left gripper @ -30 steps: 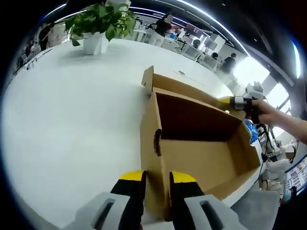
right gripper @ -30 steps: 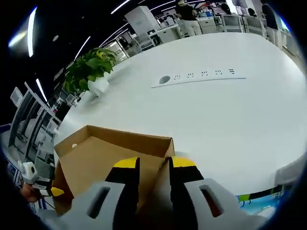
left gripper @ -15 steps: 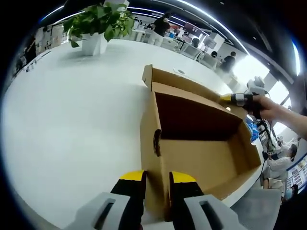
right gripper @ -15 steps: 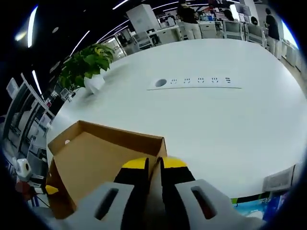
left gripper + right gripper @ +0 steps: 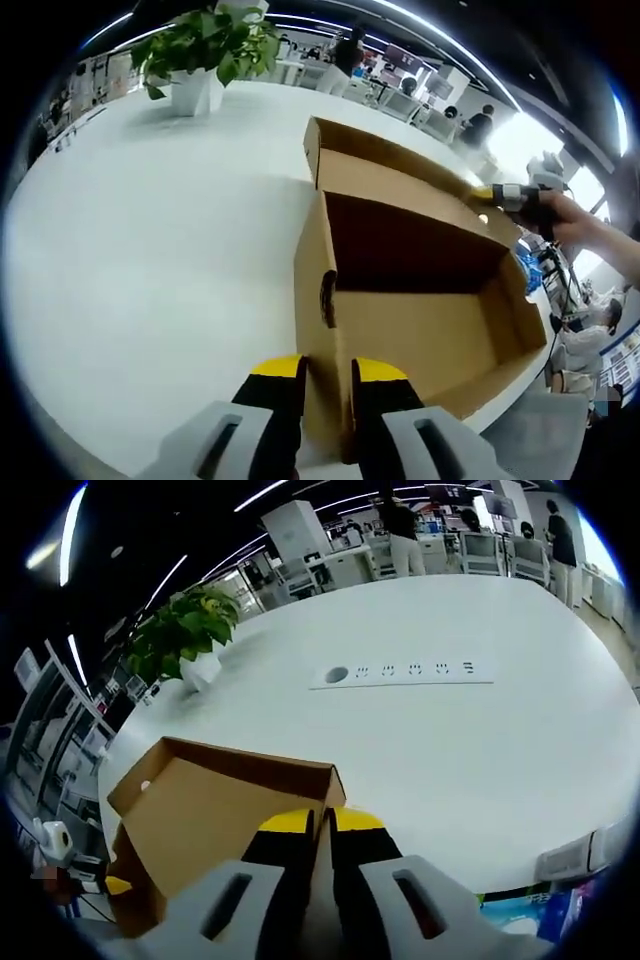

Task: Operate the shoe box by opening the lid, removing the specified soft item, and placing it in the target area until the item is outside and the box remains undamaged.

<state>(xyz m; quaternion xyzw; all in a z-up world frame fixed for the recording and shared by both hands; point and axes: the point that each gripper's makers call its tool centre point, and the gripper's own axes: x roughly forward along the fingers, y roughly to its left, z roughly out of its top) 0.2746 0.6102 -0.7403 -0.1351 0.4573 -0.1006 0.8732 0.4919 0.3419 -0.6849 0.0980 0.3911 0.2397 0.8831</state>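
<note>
- In the left gripper view, our left gripper (image 5: 327,375) rises from the bottom centre of the frame, and its jaws are closed narrow on the near wall of the shoe box (image 5: 400,320). We judge this grip is there to keep the box steady on the bench (image 5: 150,250) while the other side is worked.
- In the right gripper view, our right gripper (image 5: 320,830) stands at the lower centre with its jaws almost together, pinching the edge of the lid (image 5: 215,805). The same gripper appears at the right of the left gripper view, held by a hand (image 5: 580,225), at the far corner of the box.
- We think the lid is held up and back in this way so that the hinge folds gently and the cardboard does not tear.
- The shoe box is plain brown cardboard, open at the top, with a round finger hole in its near wall. It lies in the centre and right of the left gripper view, near the edge of the white bench.
- The inside that we can see is bare, with a dark far wall; we cannot tell where the soft item is.
- Further out, a potted plant (image 5: 205,55) stands at the upper left, and a strip of sockets (image 5: 405,670) is set in the bench in the right gripper view.
</note>
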